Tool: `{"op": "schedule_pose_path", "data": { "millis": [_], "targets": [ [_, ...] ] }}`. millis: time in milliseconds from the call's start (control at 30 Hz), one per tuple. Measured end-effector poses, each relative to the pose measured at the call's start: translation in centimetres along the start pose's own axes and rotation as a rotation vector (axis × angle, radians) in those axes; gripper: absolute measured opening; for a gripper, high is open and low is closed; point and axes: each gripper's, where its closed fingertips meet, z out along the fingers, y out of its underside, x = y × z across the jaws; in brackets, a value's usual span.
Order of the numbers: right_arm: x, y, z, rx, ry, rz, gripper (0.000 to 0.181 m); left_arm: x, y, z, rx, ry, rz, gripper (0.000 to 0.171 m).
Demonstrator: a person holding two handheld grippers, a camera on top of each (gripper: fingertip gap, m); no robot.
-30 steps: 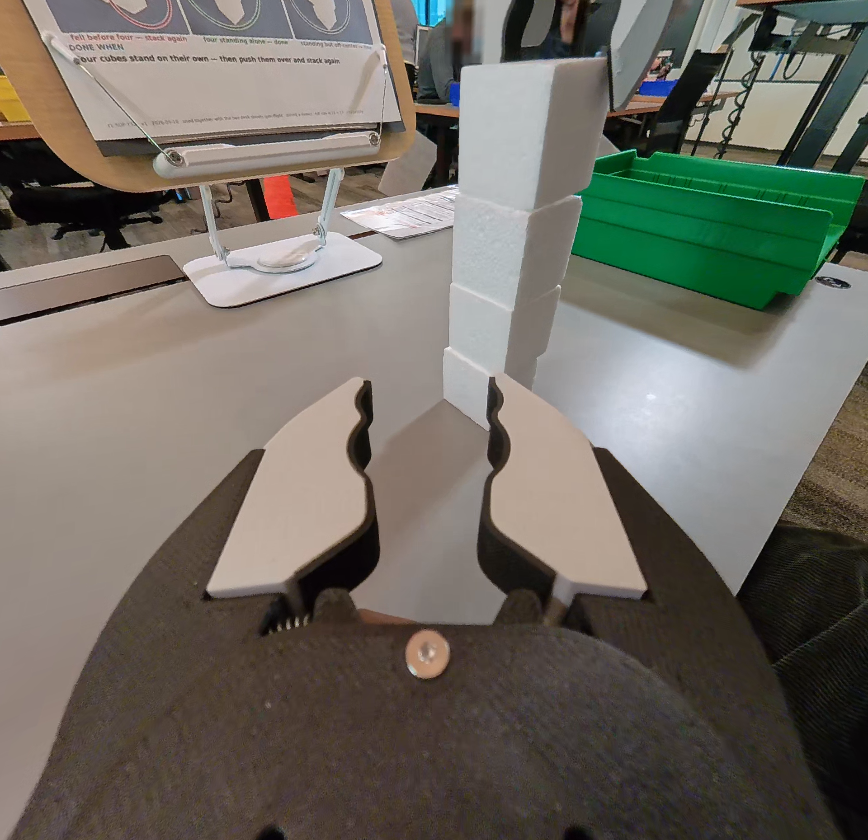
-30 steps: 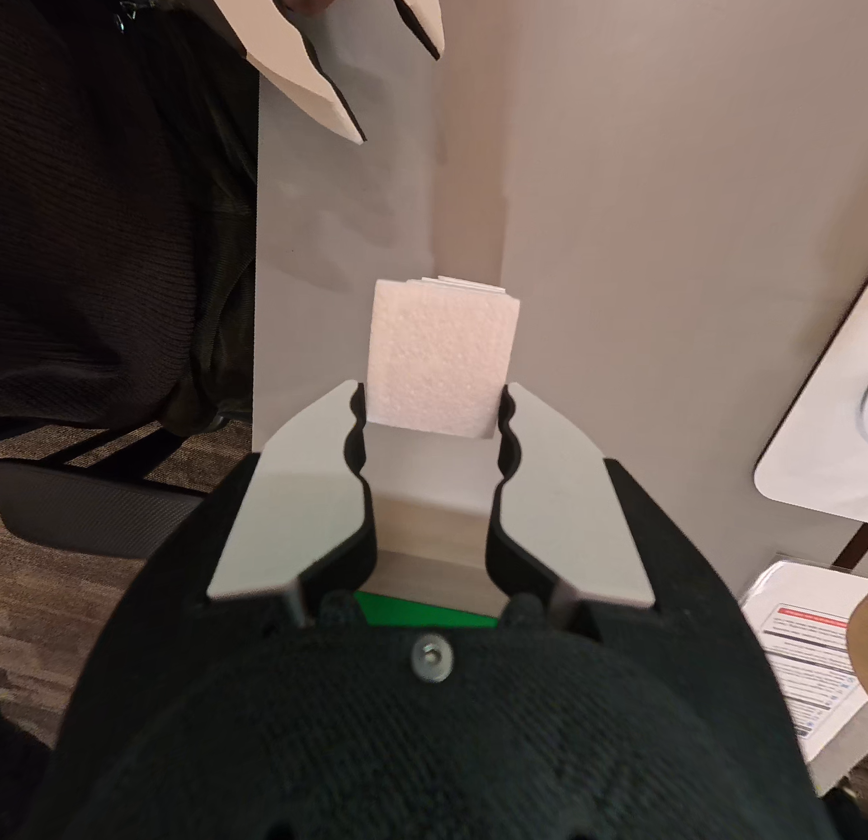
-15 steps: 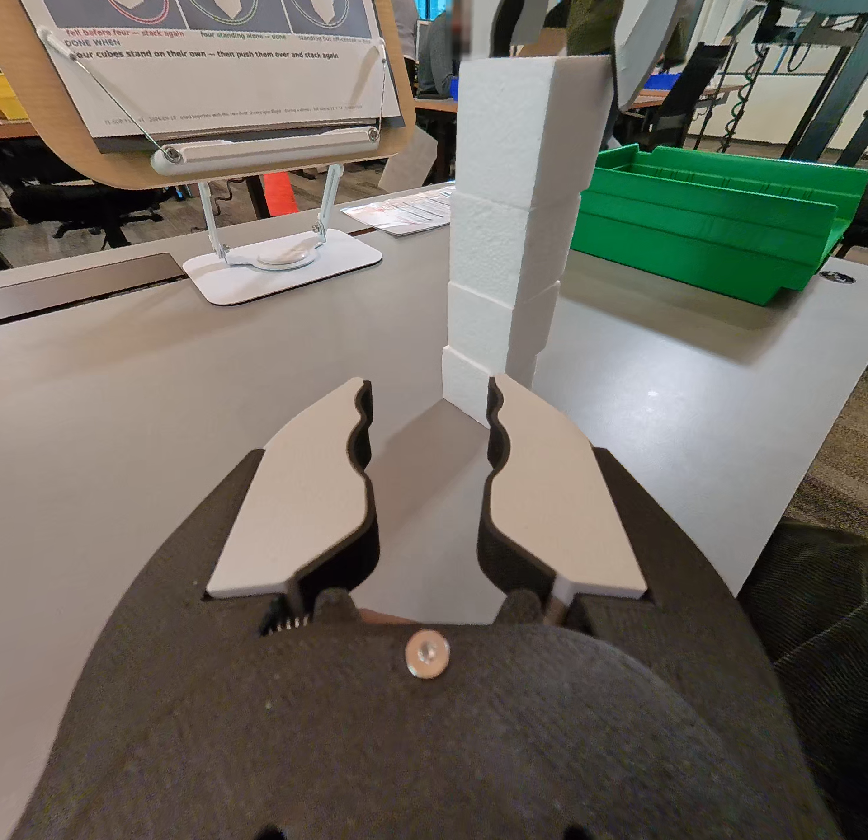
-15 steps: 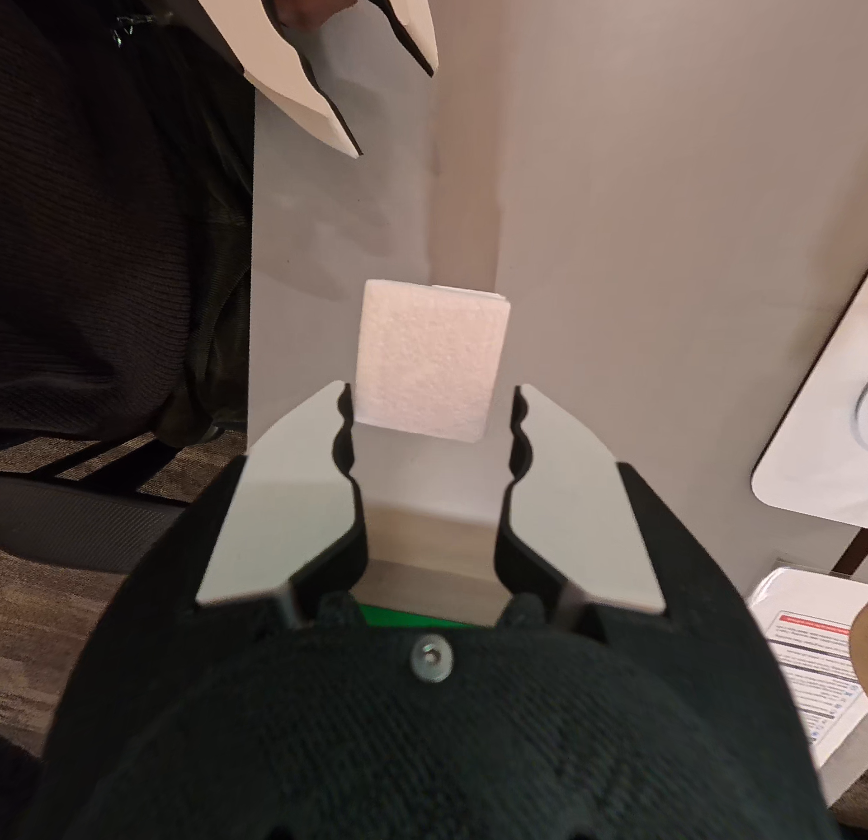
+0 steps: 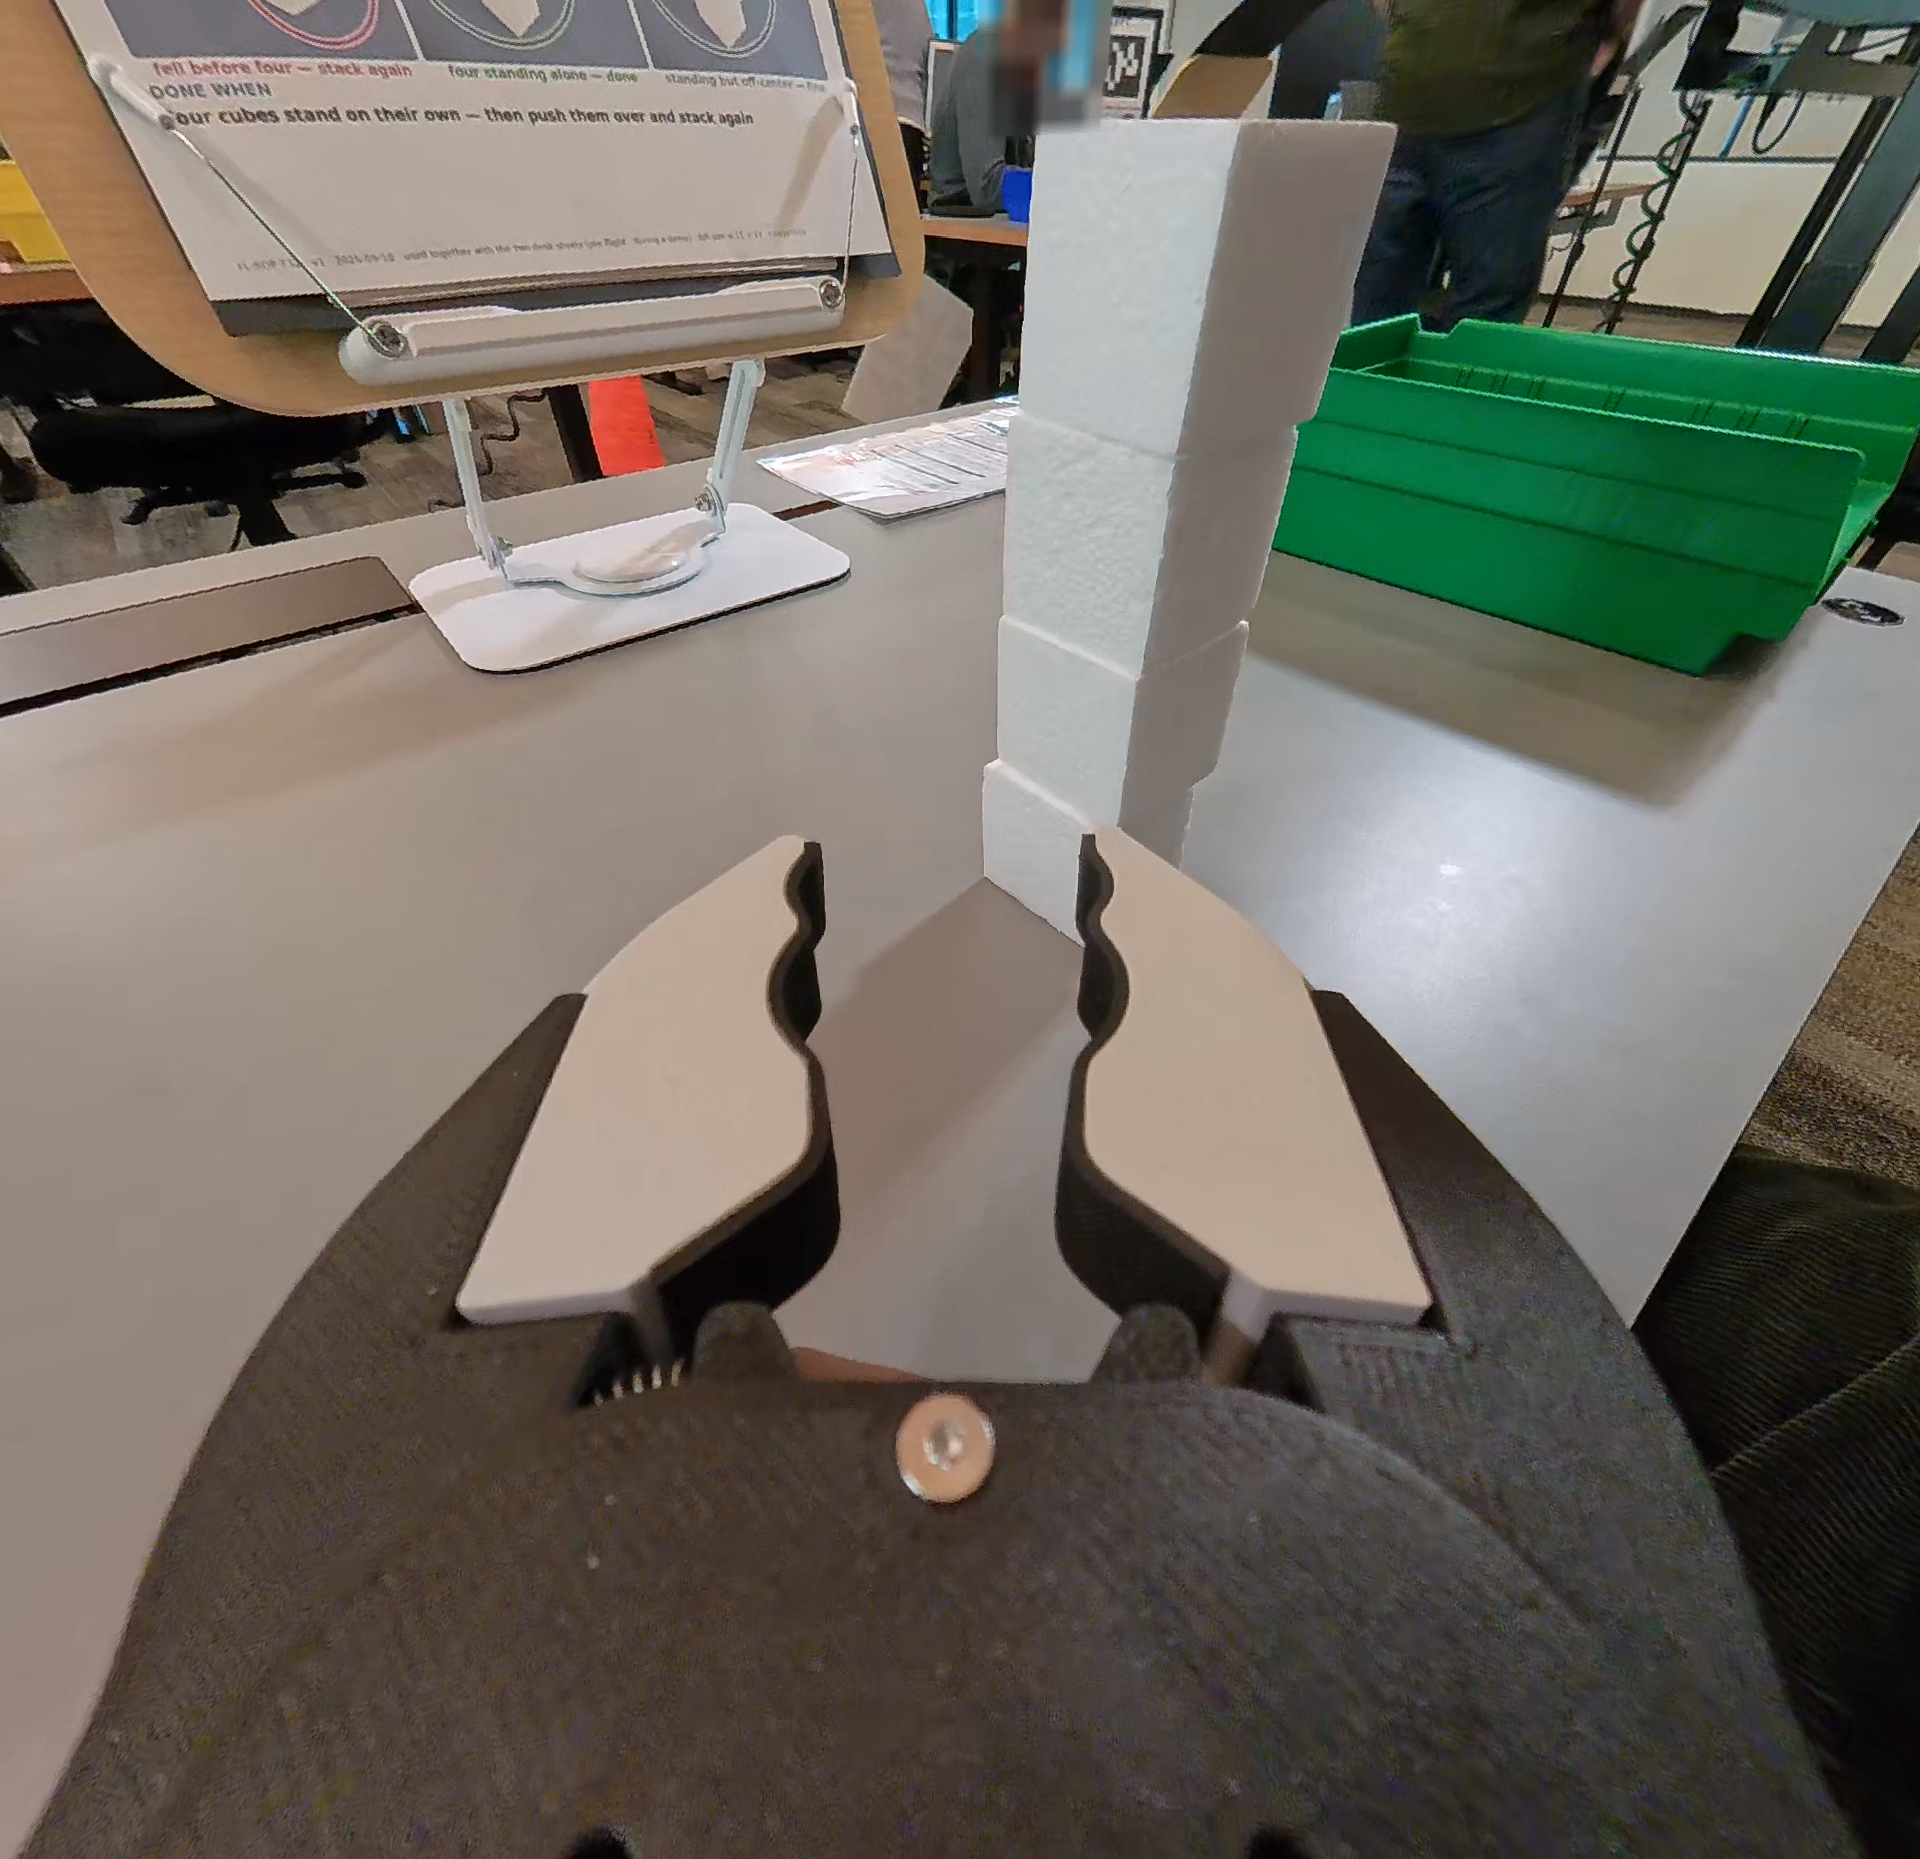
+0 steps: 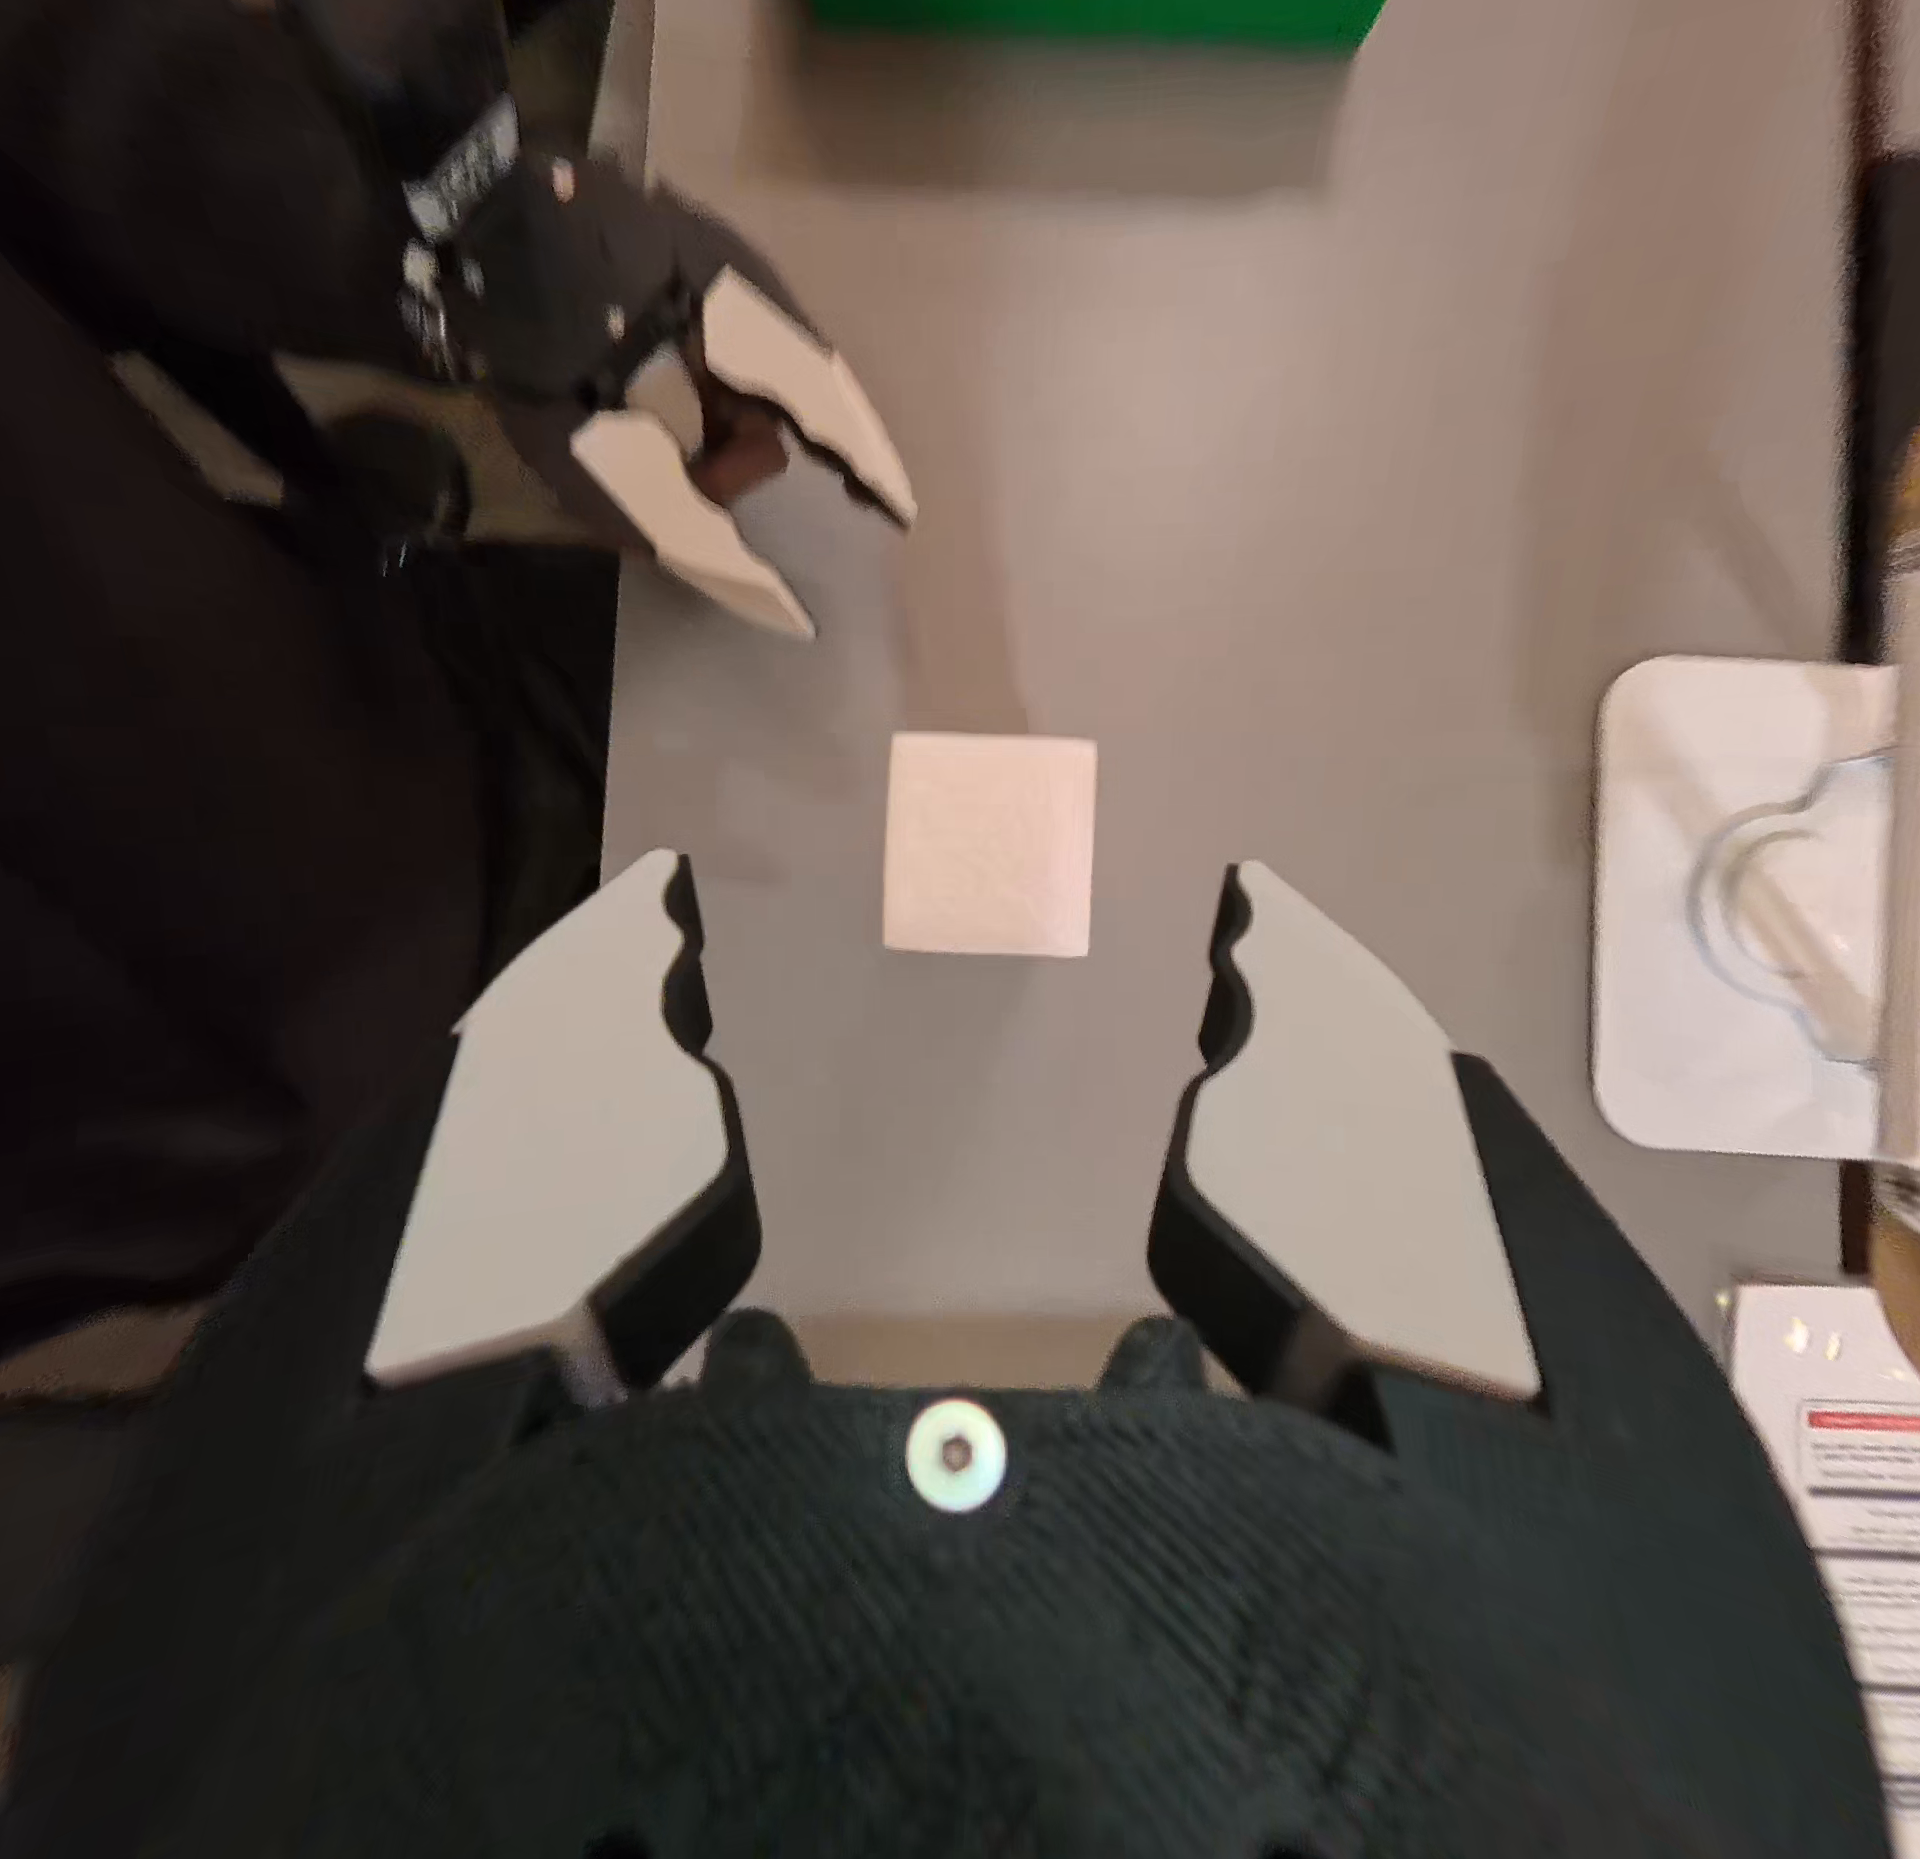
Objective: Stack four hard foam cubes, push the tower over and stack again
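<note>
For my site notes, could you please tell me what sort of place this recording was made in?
Probably an open-plan office or lab used for data collection. A grey desk holds a propped instruction sheet and green bins, with office chairs, more desks and other people behind.

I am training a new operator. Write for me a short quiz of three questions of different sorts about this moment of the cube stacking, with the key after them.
1. True or false: the right gripper is shut on the top cube.
2. How many cubes stand in the tower?
3. Choose one. The green bin lies: A) on top of the tower; B) on the table, beside and beyond the tower; C) between the fingers of the left gripper.

Key:
1. False. It is wide open above the tower and touches nothing.
2. Four.
3. B.
</note>
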Motion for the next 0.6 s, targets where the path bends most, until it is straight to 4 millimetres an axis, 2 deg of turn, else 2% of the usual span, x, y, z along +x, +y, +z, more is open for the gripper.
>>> {"op": "schedule_pose_path", "data": {
  "millis": [33,100,133,167,233,300,333,367,400,500,600],
  "targets": [
    [0.0,-0.7,-0.8,0.068,0.052,0.006,0.094,0.0,0.0,0.0,-0.001,-0.001,-0.001,0.047],
    [-0.1,-2.1,-2.5,0.250,0.184,0.031,0.106,0.0,0.0,0.1,-0.002,-0.003,-0.001,0.048],
    [-0.1,-2.7,-3.6,0.368,0.250,0.057,0.103,-0.1,0.0,0.1,-0.002,-0.009,0.001,0.048],
    [-0.3,-3.0,-4.7,0.498,0.309,0.095,0.092,-0.2,0.0,0.1,-0.002,-0.017,0.005,0.048],
    [-1.0,-2.8,-7.0,0.766,0.402,0.183,0.083,-0.2,0.0,0.0,-0.001,-0.030,0.013,0.048],
    [-2.3,-1.6,-8.7,0.987,0.456,0.230,0.064,-0.3,0.0,-0.1,0.002,-0.044,0.022,0.048],
    [-3.2,-0.9,-9.8,1.100,0.482,0.241,0.044,-0.3,-0.1,-0.2,0.004,-0.048,0.027,0.048],
    [-4.2,-0.1,-10.9,1.222,0.503,0.249,0.002,-0.4,-0.1,-0.2,0.004,-0.052,0.032,0.048],
    [-4.9,0.8,-11.9,1.319,0.523,0.272,0.000,-0.5,0.0,-0.3,0.006,-0.060,0.037,0.047],
    [-5.2,3.8,-13.1,1.402,0.691,0.351,0.000,-0.9,0.2,-0.3,-0.001,-0.088,0.043,0.046],
    [-3.9,6.0,-13.1,1.231,1.008,0.355,0.000,-1.1,0.3,-0.2,-0.007,-0.094,0.025,0.046]
  ]
}}
